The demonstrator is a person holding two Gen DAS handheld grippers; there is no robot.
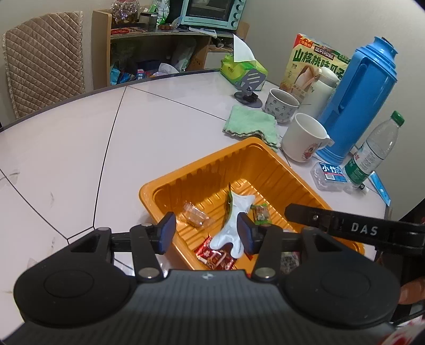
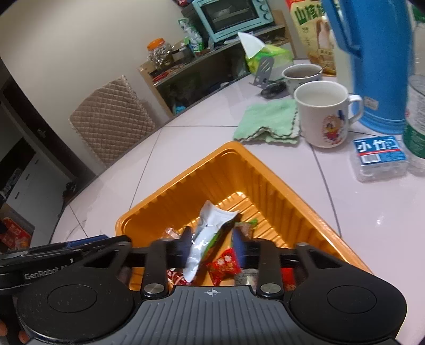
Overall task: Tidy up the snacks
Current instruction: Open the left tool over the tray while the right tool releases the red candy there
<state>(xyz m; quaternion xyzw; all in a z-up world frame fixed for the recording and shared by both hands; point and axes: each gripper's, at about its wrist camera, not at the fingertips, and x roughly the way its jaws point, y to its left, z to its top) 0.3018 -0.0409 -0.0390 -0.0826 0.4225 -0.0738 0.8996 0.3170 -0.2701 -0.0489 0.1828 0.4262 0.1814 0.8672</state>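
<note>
Setting: a home dining or kitchen corner; pale round worktop [image 1: 79, 138] with dark seams; chair with quilted beige cover [image 1: 45, 61]; wooden shelf unit [image 1: 156, 53] carrying a light blue toaster oven [image 1: 212, 12] and a jar, contents hard to make out [image 2: 159, 54]; blue thermos jug [image 1: 361, 98]; two mugs [image 1: 305, 138]; green dishcloth [image 1: 252, 123]; tissue pack [image 1: 239, 63]; water bottle [image 1: 377, 151]; snack box with Chinese print [image 1: 310, 58].

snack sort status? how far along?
Done: several wrapped snacks already lie in the ribbed orange plastic tray, including a red packet, a clear-wrapped piece and a small green candy. In hand: nothing gripped; both claws are open, with a white-and-green foil pouch loose over the tray. Left: no loose snacks show on the white table.
</note>
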